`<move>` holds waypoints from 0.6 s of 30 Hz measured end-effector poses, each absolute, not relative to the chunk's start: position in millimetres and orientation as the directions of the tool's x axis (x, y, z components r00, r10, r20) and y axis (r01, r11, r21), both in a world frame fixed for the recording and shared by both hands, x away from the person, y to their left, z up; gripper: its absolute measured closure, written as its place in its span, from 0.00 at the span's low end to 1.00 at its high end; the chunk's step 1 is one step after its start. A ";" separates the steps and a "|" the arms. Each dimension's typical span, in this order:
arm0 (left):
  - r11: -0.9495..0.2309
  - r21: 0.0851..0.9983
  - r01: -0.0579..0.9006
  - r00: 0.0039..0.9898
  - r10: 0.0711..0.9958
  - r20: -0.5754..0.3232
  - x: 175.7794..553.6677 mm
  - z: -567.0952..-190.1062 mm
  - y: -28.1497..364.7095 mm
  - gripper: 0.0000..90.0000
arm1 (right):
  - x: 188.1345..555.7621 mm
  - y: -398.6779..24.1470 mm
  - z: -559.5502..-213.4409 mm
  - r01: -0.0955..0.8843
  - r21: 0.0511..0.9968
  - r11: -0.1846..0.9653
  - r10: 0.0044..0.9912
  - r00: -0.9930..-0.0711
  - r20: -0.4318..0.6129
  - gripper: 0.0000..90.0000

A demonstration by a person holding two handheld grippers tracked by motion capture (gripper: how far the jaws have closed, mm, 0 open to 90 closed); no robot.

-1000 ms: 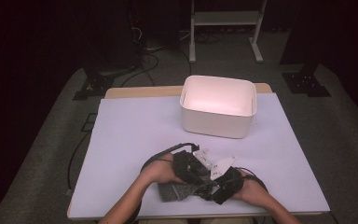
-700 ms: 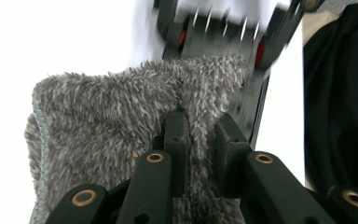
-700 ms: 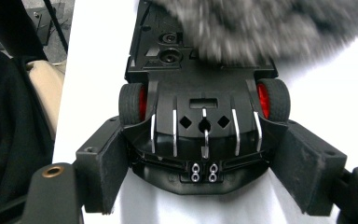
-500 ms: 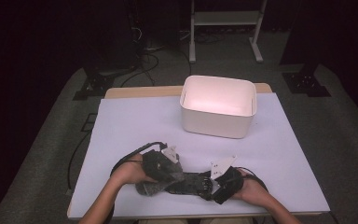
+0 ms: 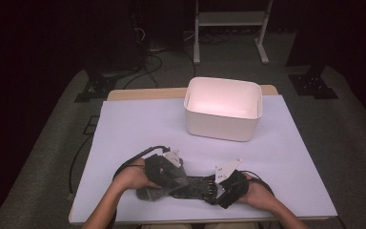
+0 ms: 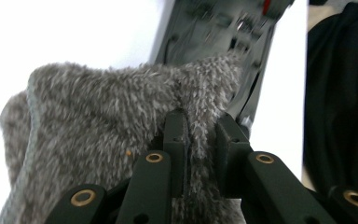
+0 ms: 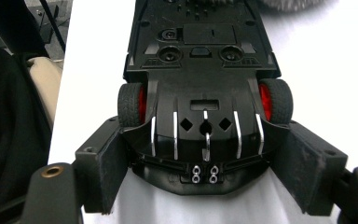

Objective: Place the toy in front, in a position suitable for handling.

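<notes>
While our right gripper (image 7: 205,172) clamps the toy car (image 7: 204,93) upside down, its long axis runs straight ahead of those jaws. Our left gripper (image 6: 198,140) pinches the grey cloth (image 6: 107,121), lying over the car's far end.

Cloth (image 5: 159,179) left of and touching toy car (image 5: 195,187), both on table (image 5: 138,124), bin (image 5: 223,109) behind.

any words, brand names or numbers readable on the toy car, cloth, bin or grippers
None can be read.
Toy car underside: moulded shapes and screws, no legible lettering.
Grey cloth: no tag or print in sight.
White bin: plain walls.
Plate on the left gripper and plate on the right gripper: small dark marks in the high view, too small to read.
</notes>
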State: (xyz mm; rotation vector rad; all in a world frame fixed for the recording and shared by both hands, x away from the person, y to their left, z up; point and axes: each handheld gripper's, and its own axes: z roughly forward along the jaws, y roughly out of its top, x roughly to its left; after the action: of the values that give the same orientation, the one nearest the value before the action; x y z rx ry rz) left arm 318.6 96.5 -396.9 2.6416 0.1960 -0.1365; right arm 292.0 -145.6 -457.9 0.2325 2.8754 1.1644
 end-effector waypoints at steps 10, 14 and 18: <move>-0.877 0.469 0.100 0.993 0.058 -0.105 320.6 -394.2 56.8 0.86 | 292.3 -143.9 -456.8 0.105 0.680 0.726 0.143 -0.990 0.001 0.26; -0.877 0.469 0.104 0.993 0.064 -0.100 322.3 -391.9 57.3 0.85 | 293.8 -146.5 -454.8 0.084 0.672 0.735 0.140 -0.990 -0.029 0.26; -0.879 0.459 0.130 0.991 0.095 -0.099 325.6 -392.1 66.6 0.85 | 300.0 -153.2 -456.4 0.108 0.681 0.724 0.162 -0.987 -0.016 0.26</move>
State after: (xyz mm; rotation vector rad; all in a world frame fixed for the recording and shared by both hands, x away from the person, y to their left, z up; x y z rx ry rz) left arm 325.6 66.6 -392.1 2.6521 0.1594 -0.1007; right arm 300.0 -153.2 -456.4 0.2230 2.8476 1.1183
